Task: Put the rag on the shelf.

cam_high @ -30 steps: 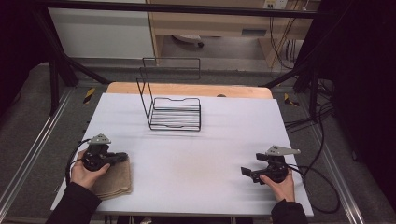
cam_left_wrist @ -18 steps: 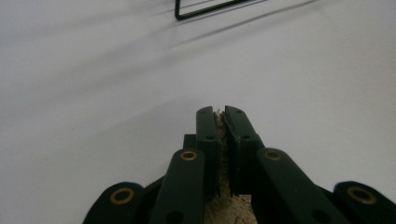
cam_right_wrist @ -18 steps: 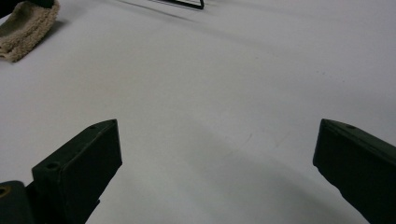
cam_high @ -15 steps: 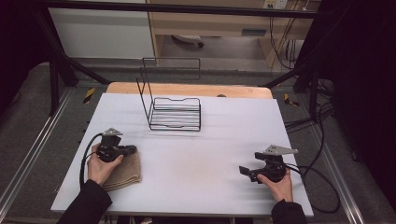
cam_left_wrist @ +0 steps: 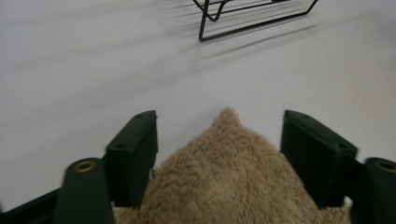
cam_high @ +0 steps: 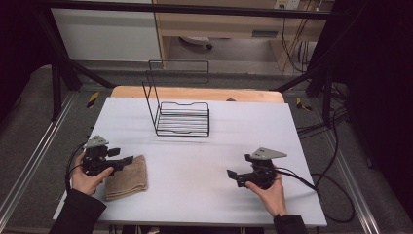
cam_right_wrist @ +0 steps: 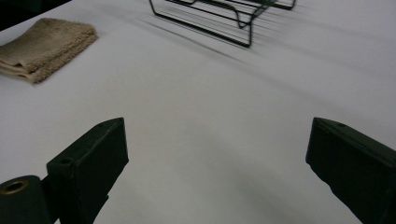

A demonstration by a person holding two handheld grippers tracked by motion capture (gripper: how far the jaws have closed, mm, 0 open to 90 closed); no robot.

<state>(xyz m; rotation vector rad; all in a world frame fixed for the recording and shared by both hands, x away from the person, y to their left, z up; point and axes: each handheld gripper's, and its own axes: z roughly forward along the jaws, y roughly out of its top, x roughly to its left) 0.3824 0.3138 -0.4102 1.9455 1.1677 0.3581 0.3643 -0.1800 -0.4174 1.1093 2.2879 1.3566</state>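
While both hands rested low over the white tabletop: the scene stood as the lines below tell.

Left tongs: held in the person's left hand at the near left of the tabletop, pointing toward the middle. The jaws had just been opening and stood apart, not pressing on anything.

Towel: a folded, tan, fluffy terry towel lay flat on the near left part of the tabletop, just beside the left hand. In the left gripper view a corner of the towel sat between the two black jaws, with a gap on each side, loose and not pinched.

Right tongs: held in the person's right hand at the near right, aimed leftward across the tabletop. The jaws had been closing a little, yet they stood wide apart with nothing but bare tabletop between them in the right gripper view.

Towel from the right side: it showed far off at the upper left of the right gripper view, well apart from the right tongs.

Rack: a black wire rack with a tall upright back frame stood at the far middle of the tabletop, well apart from the towel and both tongs.

Sleeves: dark on both forearms.
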